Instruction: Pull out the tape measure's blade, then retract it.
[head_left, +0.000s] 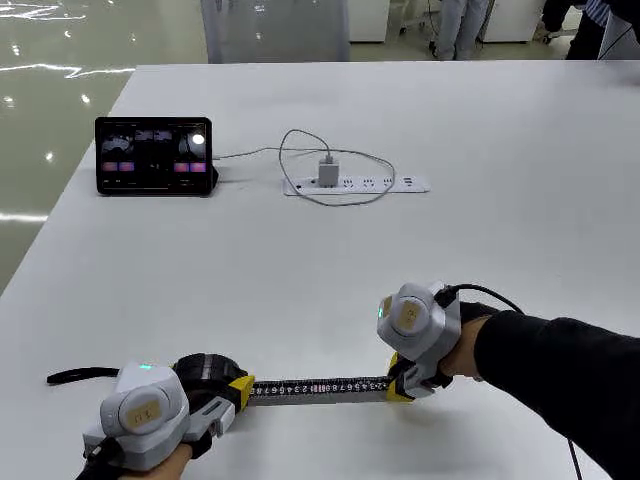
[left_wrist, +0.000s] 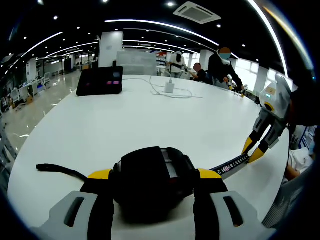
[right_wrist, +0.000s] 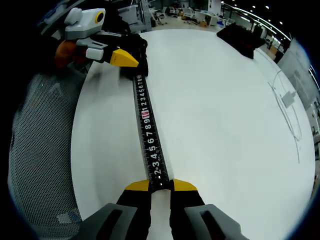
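With the tape measure's black case (head_left: 205, 370) on the near edge of the white desk (head_left: 400, 230), the left claw (left_wrist: 154, 176) gripped it, yellow tips pressed against either flank. To the right of the case the right claw (right_wrist: 160, 186) was closed almost completely, pinching the hook end of the blade (right_wrist: 147, 132). The blade ran flat along the desk from the case's mouth to that claw, so the first half of the job, the pull-out, appeared to be under way or near done. How much blade was left inside the case could not be told. Retraction looked not yet begun, since the blade lay taut and exposed between the two claws. The head view took in the whole span at once, along with the case's dark wrist strap (head_left: 80, 376) trailing to the left of the case. Far beyond the case it also showed a lit tablet (head_left: 155, 155) and a white power strip (head_left: 365, 184) with a charger (head_left: 328, 166) and looped cable. The right gripper view alone made the blade's printed numerals legible, counting up from the hook toward the case. The left gripper view hid most of the blade behind the case, but showed people standing past the far edge of the desk.
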